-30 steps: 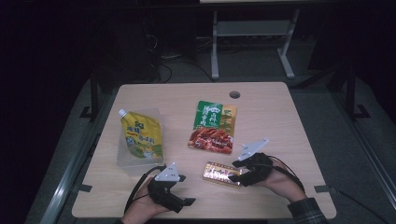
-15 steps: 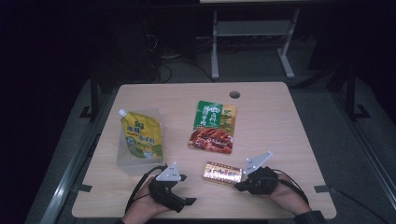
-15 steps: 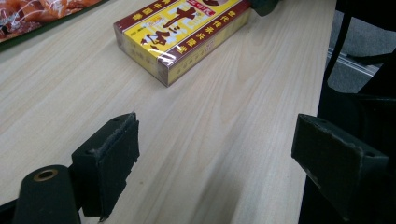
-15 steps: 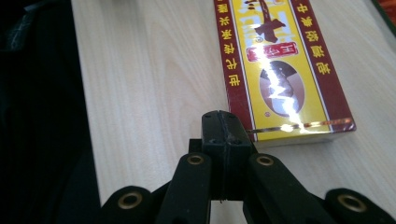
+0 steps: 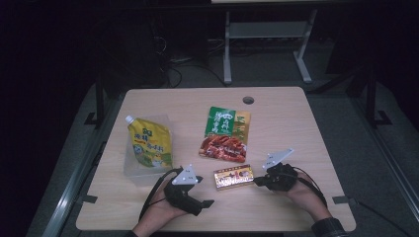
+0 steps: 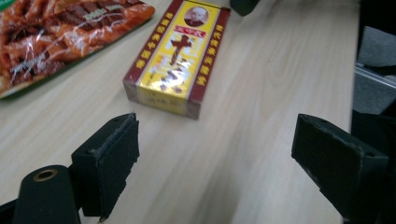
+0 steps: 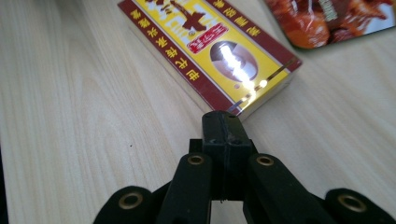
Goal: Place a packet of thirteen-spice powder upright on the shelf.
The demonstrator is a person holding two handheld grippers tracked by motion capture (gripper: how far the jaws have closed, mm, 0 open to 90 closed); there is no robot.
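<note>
A small yellow-and-maroon box [image 5: 233,177] lies flat near the table's front edge, between my two grippers. My left gripper [image 5: 202,192] sits to its left and points at it. In the left gripper view that gripper [image 6: 215,154] is open wide, with the box [image 6: 180,56] lying ahead and nothing between the pads. My right gripper [image 5: 258,181] is at the box's right end. In the right gripper view this gripper [image 7: 226,126] is shut with nothing in it, its tip just short of the box's [image 7: 210,46] near corner.
A green-and-red snack packet [image 5: 225,136] lies just behind the box, its corner also visible in both gripper views [image 6: 56,37] [image 7: 336,18]. A yellow spouted pouch [image 5: 148,145] lies at the left. The wooden table [image 5: 286,123] has a cable hole [image 5: 248,100] at the back.
My right hand has slid a little toward the table's front edge, staying beside the box's right end. The left hand and the box have kept still.
</note>
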